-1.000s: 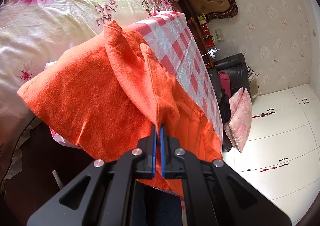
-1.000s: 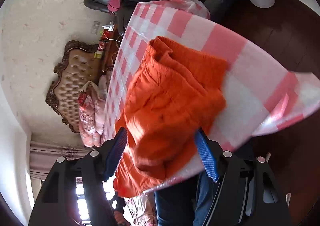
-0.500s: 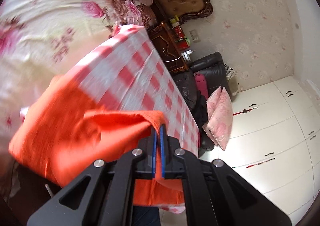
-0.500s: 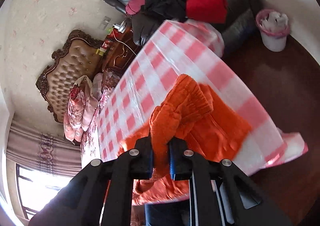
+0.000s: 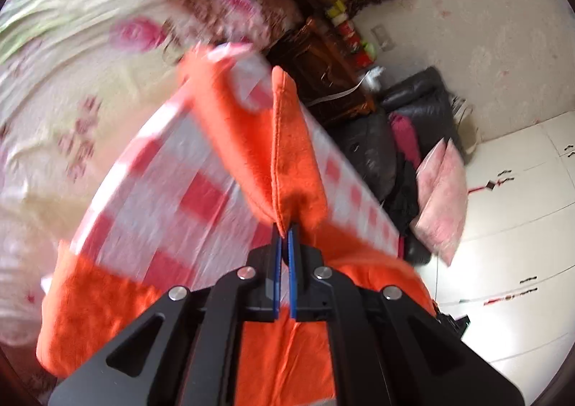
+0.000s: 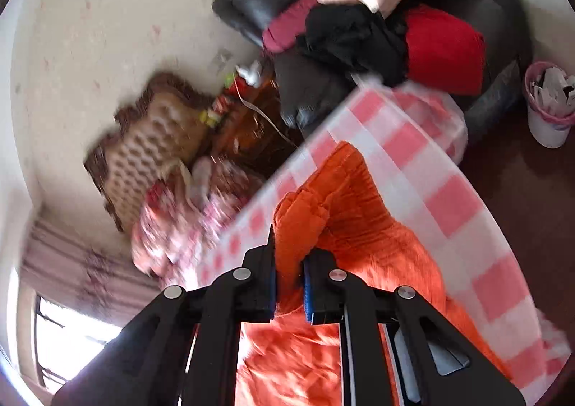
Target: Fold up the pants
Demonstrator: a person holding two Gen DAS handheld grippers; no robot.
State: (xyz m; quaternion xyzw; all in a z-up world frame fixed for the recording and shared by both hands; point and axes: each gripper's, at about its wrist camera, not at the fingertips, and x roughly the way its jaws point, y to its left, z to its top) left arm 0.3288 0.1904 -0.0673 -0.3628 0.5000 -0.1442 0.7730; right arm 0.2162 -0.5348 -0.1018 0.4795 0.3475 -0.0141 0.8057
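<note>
- Bed (image 5: 72, 57) with a floral cover fills the upper left of the left view, just beside the table's far edge; its padded headboard (image 6: 151, 151) stands against the wall
- Table (image 5: 172, 190), 1 in all, wears a red and white check cloth; in the right view its right edge falls away to bare dark floor (image 6: 532, 197), the roomiest side
- Sofa (image 6: 496, 0), black, lies past the table's far end, piled with clothes and 2 pink cushions (image 5: 442, 197)
- Pants (image 5: 298, 161), 1 orange pair, rest mostly on the near part of the table, with 2 pinched parts lifted above the cloth; the left view shows a stitched edge standing up from the jaws
- Left gripper (image 5: 284, 237) points down toward the table, its 2 blue pads together on a thin fold of the pants
- Right gripper (image 6: 289, 262) also tilts downward, jaws clamped on a thick gathered bunch (image 6: 305, 215) of the pants
- Bin (image 6: 550, 107), 1 white one with a pink liner, stands on the floor near the sofa, well apart from the table
</note>
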